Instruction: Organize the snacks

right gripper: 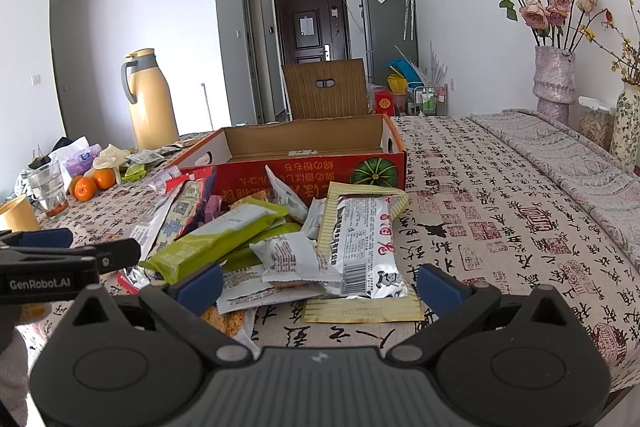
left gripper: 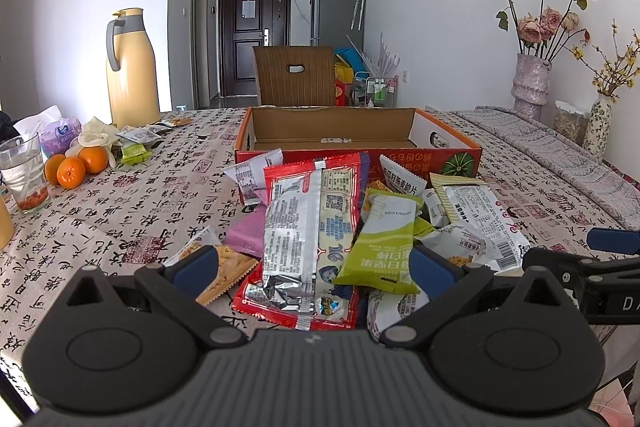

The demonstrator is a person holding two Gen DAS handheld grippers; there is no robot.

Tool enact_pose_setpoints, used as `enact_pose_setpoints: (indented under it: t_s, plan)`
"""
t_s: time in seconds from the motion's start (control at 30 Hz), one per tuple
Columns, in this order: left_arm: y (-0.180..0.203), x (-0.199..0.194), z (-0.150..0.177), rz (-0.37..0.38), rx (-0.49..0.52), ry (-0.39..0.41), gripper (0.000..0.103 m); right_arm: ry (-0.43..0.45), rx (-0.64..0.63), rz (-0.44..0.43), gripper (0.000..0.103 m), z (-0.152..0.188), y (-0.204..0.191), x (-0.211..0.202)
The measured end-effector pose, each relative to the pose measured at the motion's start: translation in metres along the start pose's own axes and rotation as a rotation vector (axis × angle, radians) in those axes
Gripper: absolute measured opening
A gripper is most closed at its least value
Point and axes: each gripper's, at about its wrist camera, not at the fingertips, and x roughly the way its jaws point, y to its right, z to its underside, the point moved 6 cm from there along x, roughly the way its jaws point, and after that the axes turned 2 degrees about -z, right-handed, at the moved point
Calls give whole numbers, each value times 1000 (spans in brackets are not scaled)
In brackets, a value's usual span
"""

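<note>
Snack pile (left gripper: pixel 352 227): crinkled foil and plastic sachets heaped loosely on the tabletop (left gripper: pixel 132 211), just in front of the box.
- Red packet (left gripper: pixel 308 239): long, flat, glossy, silver seam down the back; lies topmost between the left gripper's fingers.
- Green packet (left gripper: pixel 384 247): matte lime-and-white, oblong, overlapping the red one's right edge.
- White-and-gold packet (right gripper: pixel 364 247): striped border, barcode panel, lying flat ahead of the right gripper.

Cardboard box (left gripper: pixel 352 139): shallow, rectangular, red printed outside, plain brown inside, open top, interior appears bare.

Left gripper (left gripper: pixel 316 269): black body, blue pads, spread wide either side of the red and green packets, touching neither visibly.
Right gripper (right gripper: pixel 320 287): same build, spread wide over the white sachets.

Tabletop covering: cloth printed with black calligraphy and red seals.

Surroundings: yellow thermos jug (left gripper: pixel 132 71), three oranges (left gripper: pixel 74 165), drinking glass (left gripper: pixel 24 175), textured vase (left gripper: pixel 530 83) of dried roses, brown chair (left gripper: pixel 294 75) behind the box.
</note>
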Motion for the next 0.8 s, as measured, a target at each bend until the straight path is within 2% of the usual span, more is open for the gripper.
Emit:
enact_pose_setpoints:
  t_s: [0.57,0.8]
  plan:
    - [-7,3,0,-8,-15,-1,103,-6,-7,-9,102,1,-3,5]
    - [-22,12,-3,-19,-34,-13,103,-32,-51,-29,85,-2,-11,25]
